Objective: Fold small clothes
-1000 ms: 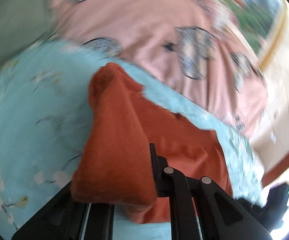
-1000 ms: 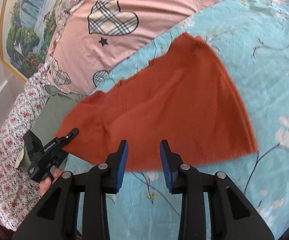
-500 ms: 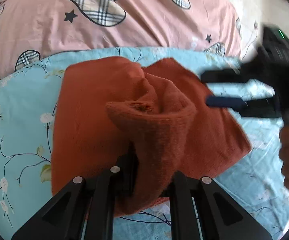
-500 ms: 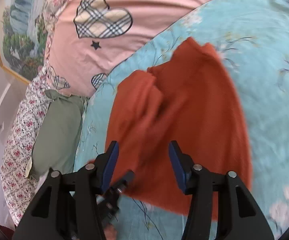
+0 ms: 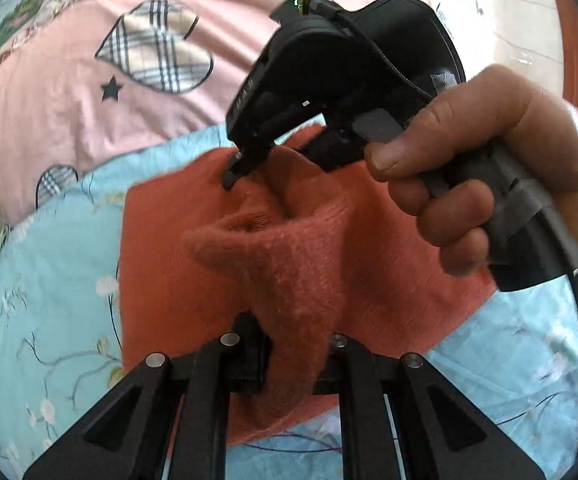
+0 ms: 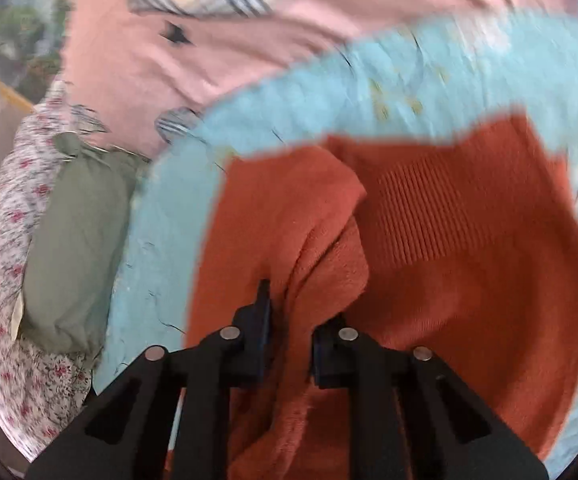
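the orange garment (image 5: 161, 264) lies mid-frame on the blue sheet (image 5: 37, 280). left gripper (image 5: 293, 354) is clamped on a raised fold at lower centre. right gripper (image 6: 289, 336), jaws just closing, pinches a second bunch. the ridge between them runs up-frame; both hands sit equally near.

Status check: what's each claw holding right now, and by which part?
Both hold the orange knit garment. The left claw is shut on a raised fold of it. The right claw has just been closing on another bunched fold near the middle.
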Demonstrator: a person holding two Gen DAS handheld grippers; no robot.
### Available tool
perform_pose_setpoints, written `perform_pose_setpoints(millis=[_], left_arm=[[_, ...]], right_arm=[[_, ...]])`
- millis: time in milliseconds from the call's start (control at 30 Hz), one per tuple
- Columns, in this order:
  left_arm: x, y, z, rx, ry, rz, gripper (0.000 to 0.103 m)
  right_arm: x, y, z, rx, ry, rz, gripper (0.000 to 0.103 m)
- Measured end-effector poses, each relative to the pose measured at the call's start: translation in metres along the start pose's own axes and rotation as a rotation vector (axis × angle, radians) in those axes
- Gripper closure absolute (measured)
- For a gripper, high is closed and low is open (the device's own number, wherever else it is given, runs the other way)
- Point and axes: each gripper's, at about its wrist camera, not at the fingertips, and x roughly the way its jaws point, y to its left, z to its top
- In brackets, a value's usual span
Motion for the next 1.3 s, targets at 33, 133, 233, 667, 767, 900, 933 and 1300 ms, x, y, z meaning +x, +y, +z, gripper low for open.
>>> perform_pose_setpoints(millis=[33,133,233,667,767,900,933,1300], left_arm=[[-0.005,-0.001,0.006,-0.005,-0.015,-0.012,0.092],[-0.015,-0.006,0.026,-0.066,-0.046,-0.116,0.092],[-0.005,-0.022,0.036,-0.118,-0.023,-0.233,0.092],[0.052,-0.046,0.022,-0.084,0.131,-0.361,0.085],[0.045,-0.035,0.020,-0.107,0.146,-0.396,0.078],[0.025,-0.013,0.020,-0.138,0.166,-0.439,0.038],[0.015,-0.002,0.016,-0.149,0.155,-0.435,0.029],[0.058,0.135,0.006,-0.495,0.211,-0.440,0.019]], right_arm=[[-0.014,0.007,0.002,-0.034,-0.039,0.019,0.088],[-0.059,0.017,0.002,-0.117,-0.142,0.033,0.088],[-0.085,-0.007,-0.002,-0.107,-0.177,-0.007,0.088],[-0.076,-0.083,-0.027,0.024,-0.122,-0.119,0.084],[-0.081,-0.077,-0.028,0.018,-0.134,-0.143,0.080],[-0.103,-0.074,-0.035,0.026,-0.174,-0.172,0.050],[-0.112,-0.074,-0.040,0.026,-0.190,-0.176,0.039],[-0.099,-0.085,-0.062,0.058,-0.098,-0.099,0.028]])
